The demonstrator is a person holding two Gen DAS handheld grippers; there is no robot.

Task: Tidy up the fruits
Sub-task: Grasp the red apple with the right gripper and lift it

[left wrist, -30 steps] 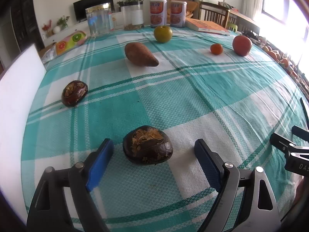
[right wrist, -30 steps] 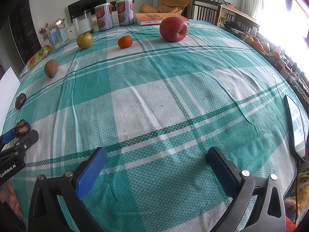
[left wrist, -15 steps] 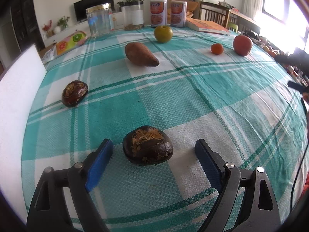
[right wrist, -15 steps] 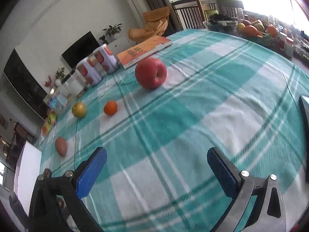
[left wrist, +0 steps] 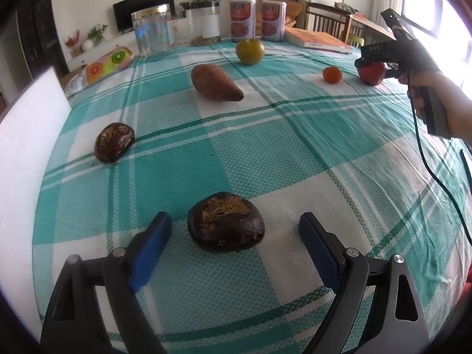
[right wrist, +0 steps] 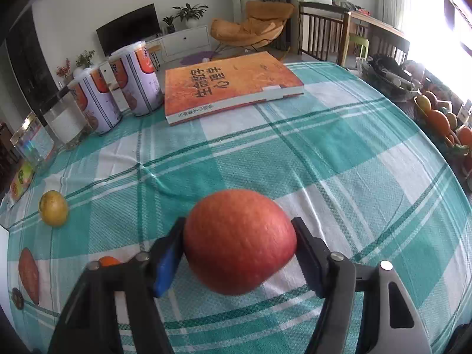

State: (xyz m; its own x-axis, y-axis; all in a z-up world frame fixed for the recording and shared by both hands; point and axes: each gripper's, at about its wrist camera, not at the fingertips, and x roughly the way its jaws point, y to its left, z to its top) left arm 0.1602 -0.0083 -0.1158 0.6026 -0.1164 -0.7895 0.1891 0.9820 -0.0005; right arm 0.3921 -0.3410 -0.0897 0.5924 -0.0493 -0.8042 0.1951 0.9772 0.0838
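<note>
Right gripper [right wrist: 237,243] now closed around red apple [right wrist: 239,240], newly reached | left gripper [left wrist: 234,230] unchanged, wide open, dark fruit [left wrist: 225,225] between its fingers | first pick begins

Cloth [right wrist: 339,153]: teal-white plaid. Apple [right wrist: 239,242]: red. Book [right wrist: 230,81]: orange. Pads [left wrist: 153,242]: blue. Pear [left wrist: 250,51]: green.

A home's living and dining room: a checked tablecloth [right wrist: 339,153] fills the frame, with a TV [right wrist: 129,28] on a white cabinet [right wrist: 185,39] at upper left, potted plants [right wrist: 188,14] beside it, an orange lounge chair [right wrist: 253,26] top centre, and wooden dining chairs [right wrist: 321,37] upper right.
</note>
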